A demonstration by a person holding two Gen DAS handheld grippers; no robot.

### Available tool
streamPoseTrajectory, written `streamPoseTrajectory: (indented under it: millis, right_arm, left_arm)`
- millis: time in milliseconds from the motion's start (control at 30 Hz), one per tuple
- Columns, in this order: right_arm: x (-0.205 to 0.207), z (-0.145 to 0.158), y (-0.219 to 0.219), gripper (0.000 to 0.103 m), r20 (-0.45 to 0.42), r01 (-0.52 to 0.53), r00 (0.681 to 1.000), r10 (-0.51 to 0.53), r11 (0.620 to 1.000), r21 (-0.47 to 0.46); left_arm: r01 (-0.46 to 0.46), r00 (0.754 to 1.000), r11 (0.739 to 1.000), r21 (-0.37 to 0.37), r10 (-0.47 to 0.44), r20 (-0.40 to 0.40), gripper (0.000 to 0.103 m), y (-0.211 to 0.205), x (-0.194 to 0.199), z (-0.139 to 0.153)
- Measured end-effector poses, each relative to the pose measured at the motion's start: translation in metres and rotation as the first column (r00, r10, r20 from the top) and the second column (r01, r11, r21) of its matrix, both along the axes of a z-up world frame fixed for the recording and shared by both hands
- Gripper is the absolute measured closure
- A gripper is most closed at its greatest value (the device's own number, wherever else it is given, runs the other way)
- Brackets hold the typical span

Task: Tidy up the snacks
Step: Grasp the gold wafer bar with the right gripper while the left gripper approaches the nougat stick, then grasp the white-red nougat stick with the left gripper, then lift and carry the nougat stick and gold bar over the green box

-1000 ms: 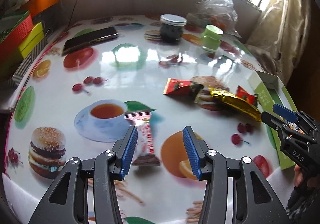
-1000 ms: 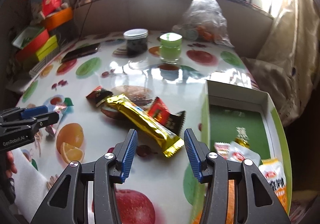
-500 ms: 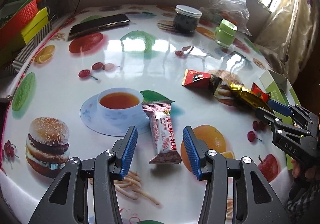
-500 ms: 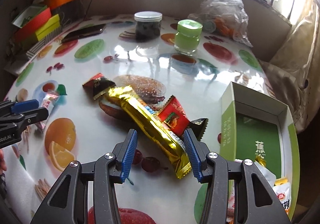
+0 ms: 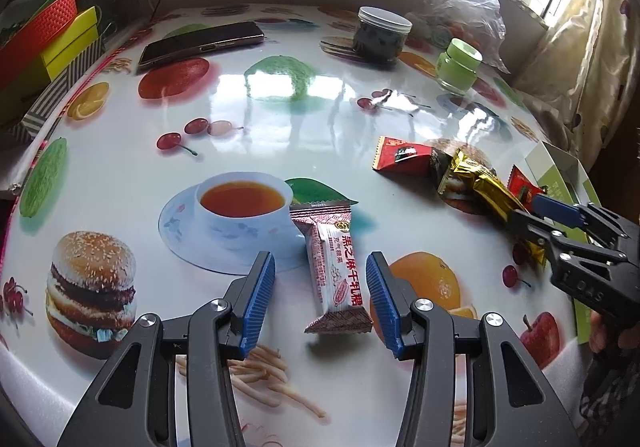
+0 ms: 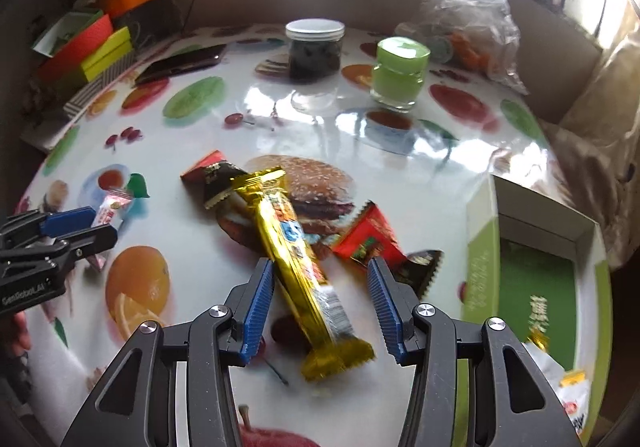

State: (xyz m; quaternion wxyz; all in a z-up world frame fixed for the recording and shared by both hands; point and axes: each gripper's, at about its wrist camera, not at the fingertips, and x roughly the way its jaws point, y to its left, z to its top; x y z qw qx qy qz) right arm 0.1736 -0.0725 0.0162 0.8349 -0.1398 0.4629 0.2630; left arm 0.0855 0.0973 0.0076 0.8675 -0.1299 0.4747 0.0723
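Flat on glossy table: crinkled gold foil bar

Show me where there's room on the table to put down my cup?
Best spot: the stretch between the phone, dark jar and red wrapper. It's crowded around the gold bar, both red packets and the green box.

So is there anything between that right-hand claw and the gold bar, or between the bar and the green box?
Nothing blocks the right gripper: the gold bar already lies between its open fingers. Toward the green box, a red packet lies beside the bar on the table, low enough to lift over.
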Motion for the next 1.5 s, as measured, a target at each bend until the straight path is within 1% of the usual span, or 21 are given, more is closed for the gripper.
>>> streamPoseTrajectory:
  millis: [100, 167, 367, 467, 533, 633, 700, 767, 933, 1000, 1033, 1333, 1500]
  right_arm:
    - [0.001, -0.005, 0.007, 0.055, -0.013, -0.014, 1.0, 0.014, 1.0, -0.007]
    - [0.001, -0.007, 0.01, 0.055, -0.017, -0.006, 1.0, 0.006, 1.0, -0.006]
    - [-0.001, -0.007, 0.011, 0.057, -0.02, 0.019, 1.0, -0.018, 1.0, 0.013]
    - [-0.003, -0.006, 0.011, 0.066, -0.019, 0.023, 1.0, -0.022, 1.0, 0.019]
    - [-0.004, -0.006, 0.011, 0.074, -0.02, 0.025, 1.0, -0.024, 0.999, 0.024]
    - [-0.007, -0.006, 0.009, 0.08, -0.021, 0.033, 0.999, -0.032, 0.999, 0.034]
    - [-0.008, -0.006, 0.008, 0.081, -0.021, 0.039, 0.999, -0.038, 0.998, 0.04]
    - [-0.009, -0.005, 0.007, 0.082, -0.024, 0.043, 0.999, -0.042, 0.998, 0.045]
    - [-0.012, -0.005, 0.005, 0.082, -0.025, 0.055, 0.998, -0.053, 0.997, 0.055]
    - [-0.013, -0.005, 0.004, 0.082, -0.026, 0.062, 0.998, -0.06, 0.996, 0.06]
    - [-0.013, -0.005, 0.003, 0.082, -0.027, 0.064, 0.998, -0.063, 0.996, 0.063]
    - [-0.017, -0.003, 0.0, 0.082, -0.022, 0.076, 0.997, -0.074, 0.994, 0.076]
    - [-0.021, -0.001, -0.002, 0.082, -0.016, 0.082, 0.997, -0.081, 0.993, 0.086]
  left_arm:
    - [0.003, 1.0, 1.0, 0.017, -0.003, -0.001, 0.054, -0.002, 0.001, 0.0]
    - [0.002, 1.0, 1.0, 0.025, -0.002, 0.002, 0.054, -0.003, 0.001, -0.001]
    - [-0.005, 1.0, 1.0, 0.006, 0.005, 0.018, 0.054, 0.0, -0.001, -0.001]
    - [-0.008, 1.0, 1.0, 0.003, 0.008, 0.02, 0.054, 0.0, -0.002, -0.001]
    - [-0.009, 1.0, 1.0, 0.008, 0.009, 0.02, 0.054, -0.001, -0.002, -0.001]
    - [-0.009, 1.0, 1.0, 0.015, 0.009, 0.018, 0.054, -0.001, -0.002, -0.001]
    - [-0.014, 1.0, 1.0, 0.01, 0.014, 0.018, 0.054, 0.0, -0.002, -0.001]
    - [-0.019, 1.0, 1.0, 0.019, 0.019, 0.016, 0.058, 0.0, -0.002, -0.001]
    - [-0.029, 0.999, 0.999, 0.015, 0.029, 0.015, 0.063, 0.002, -0.003, 0.0]
    - [-0.032, 0.999, 0.999, 0.02, 0.032, 0.014, 0.069, 0.002, -0.004, 0.0]
    - [-0.034, 0.999, 0.999, 0.023, 0.033, 0.013, 0.075, 0.002, -0.003, 0.0]
    - [-0.039, 0.999, 0.999, 0.02, 0.039, 0.011, 0.081, 0.003, -0.005, 0.0]
    - [-0.037, 0.999, 0.999, 0.019, 0.037, 0.018, 0.082, 0.002, -0.007, 0.002]
